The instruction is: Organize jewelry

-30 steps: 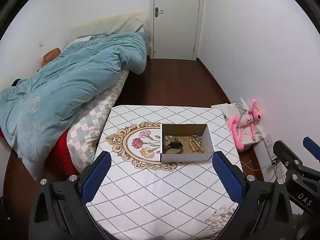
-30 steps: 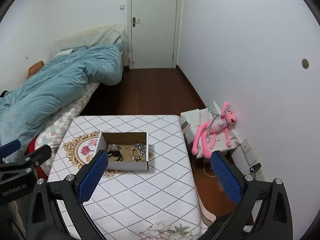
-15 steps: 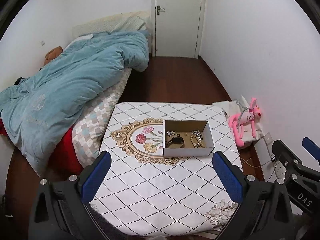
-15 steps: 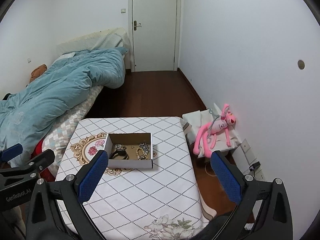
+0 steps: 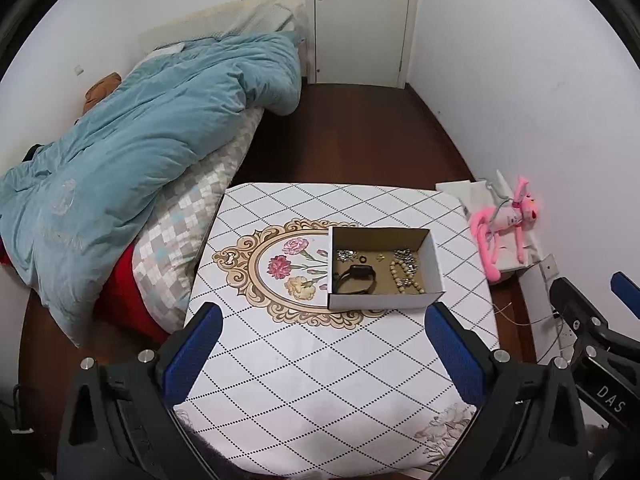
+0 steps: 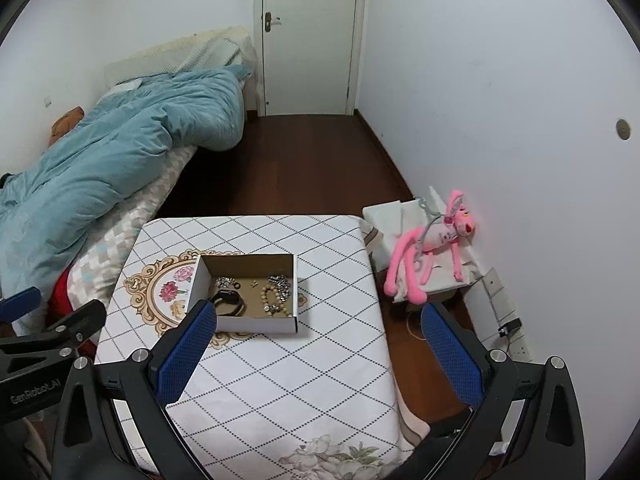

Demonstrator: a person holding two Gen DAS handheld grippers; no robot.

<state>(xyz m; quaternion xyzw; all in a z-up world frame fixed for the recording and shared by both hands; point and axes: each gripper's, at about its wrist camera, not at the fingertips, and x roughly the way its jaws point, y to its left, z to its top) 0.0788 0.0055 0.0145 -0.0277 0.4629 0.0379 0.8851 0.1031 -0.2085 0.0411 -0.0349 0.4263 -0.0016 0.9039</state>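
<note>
Both grippers are hovering high above the table (image 5: 320,400), well apart from the work: left gripper (image 5: 324,352) and right gripper (image 6: 316,352) are each standing with fingers spread wide, holding nothing. The open box (image 5: 384,298) is sitting right of centre, containing a dark watch (image 5: 356,278), beaded bracelet (image 5: 402,276) and small pieces. The job appears to be at the approach stage; the next move calls for descending past the box walls. Open tabletop is lying near and left.
</note>
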